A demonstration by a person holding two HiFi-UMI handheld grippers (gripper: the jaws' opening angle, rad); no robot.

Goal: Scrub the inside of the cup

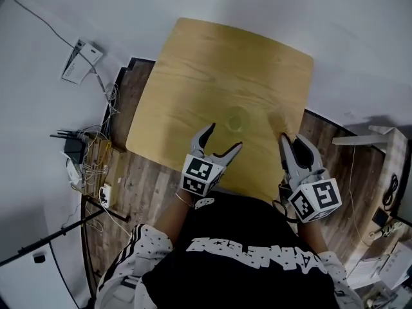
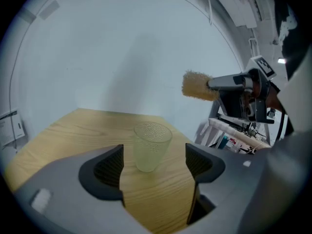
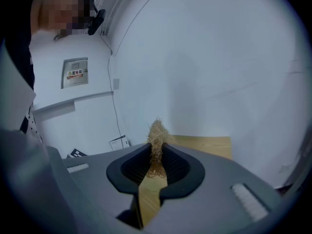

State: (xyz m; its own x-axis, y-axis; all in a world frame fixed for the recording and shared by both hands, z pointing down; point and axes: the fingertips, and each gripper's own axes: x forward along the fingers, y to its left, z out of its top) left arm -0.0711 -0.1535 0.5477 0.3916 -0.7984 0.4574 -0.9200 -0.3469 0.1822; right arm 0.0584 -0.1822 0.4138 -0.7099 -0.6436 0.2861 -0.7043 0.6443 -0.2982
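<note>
Since cup [image 2: 152,145] stands upright dead ahead of my wide-open L gripper [image 1: 225,136], L's nearer; R gripper [image 1: 291,140] pinches scrubber [image 3: 157,140].

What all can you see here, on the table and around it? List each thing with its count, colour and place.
table: one, light wood, middle of the head view
cup: one, clear and dimpled, upright on the table, just ahead of the left tongs, untouched
scrubber: one, tan and fibrous, clamped in the right tongs
floor: dark wood planks, under and around the table
router: one, black, on the floor left of the table
cables: a tangle, mixed colours, beside the router
white box: one, upper left of the head view, cable attached
left tongs: one, grey, open and empty, aimed at the cup
right tongs: one, grey, shut on the scrubber
</note>
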